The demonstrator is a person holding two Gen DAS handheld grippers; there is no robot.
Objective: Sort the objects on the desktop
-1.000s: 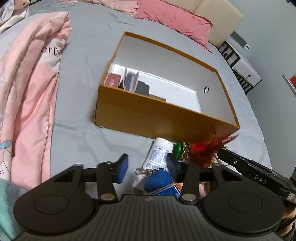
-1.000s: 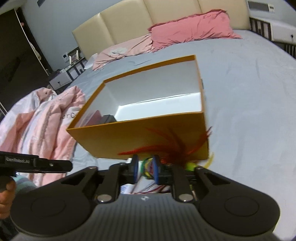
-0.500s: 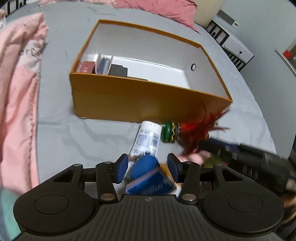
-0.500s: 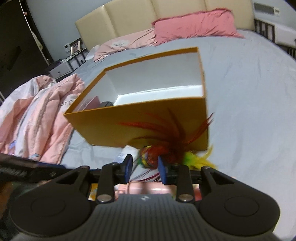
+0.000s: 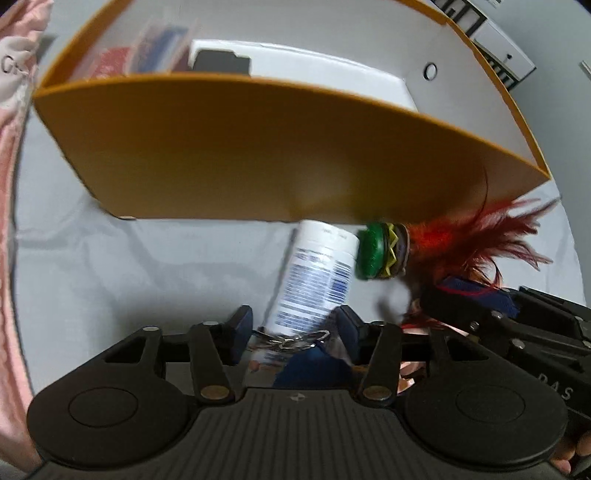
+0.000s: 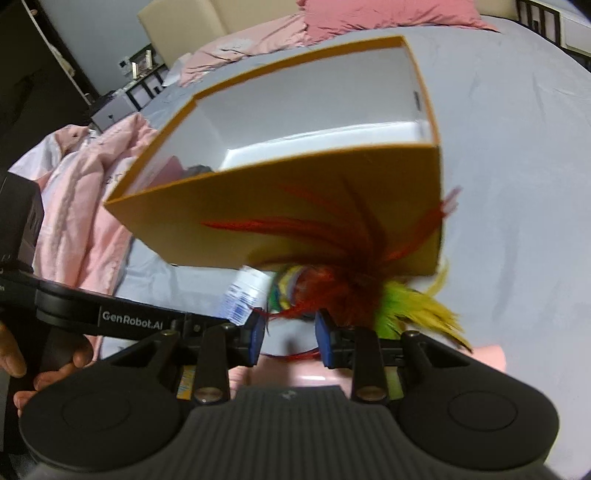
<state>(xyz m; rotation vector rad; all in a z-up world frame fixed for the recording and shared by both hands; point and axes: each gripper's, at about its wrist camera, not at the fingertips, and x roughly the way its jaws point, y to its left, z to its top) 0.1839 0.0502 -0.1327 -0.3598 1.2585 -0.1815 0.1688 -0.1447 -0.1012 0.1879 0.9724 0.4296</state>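
Two hand-held grippers sit low over the grey bedsheet (image 5: 110, 266), both aimed at the near wall of the orange box (image 5: 236, 147). The left gripper (image 5: 293, 325) has its blue pads spread apart, with the lower end of a white bottle (image 5: 314, 273) and a metal key ring (image 5: 291, 338) lying between them; nothing is pinched. The right gripper (image 6: 290, 334) also has its pads parted, and only a few stray red strands cross the gap, so it grasps nothing, though the feathered toy (image 6: 332, 288) lies just ahead of its tips.

From the left wrist the toy's green disc base (image 5: 373, 251) with a yellow zigzag band shows plainly, touching the bottle's upper end and lying against the box's near wall, red plumes fanning off to the right over the other gripper's black body. That view also looks into the box: a dark flat item (image 5: 221, 62) and some blurred red and blue things (too smeared to name) lie at its far-left end, and a round hole (image 5: 430, 70) marks the white inner wall.

The right wrist view adds yellow-green feathers (image 6: 417, 310) trailing rightward, pink pillows (image 6: 388, 14) and a cream headboard beyond, a pink quilt (image 6: 81, 206) to the left, and the person's fingers (image 6: 22, 369) on the left gripper's handle.
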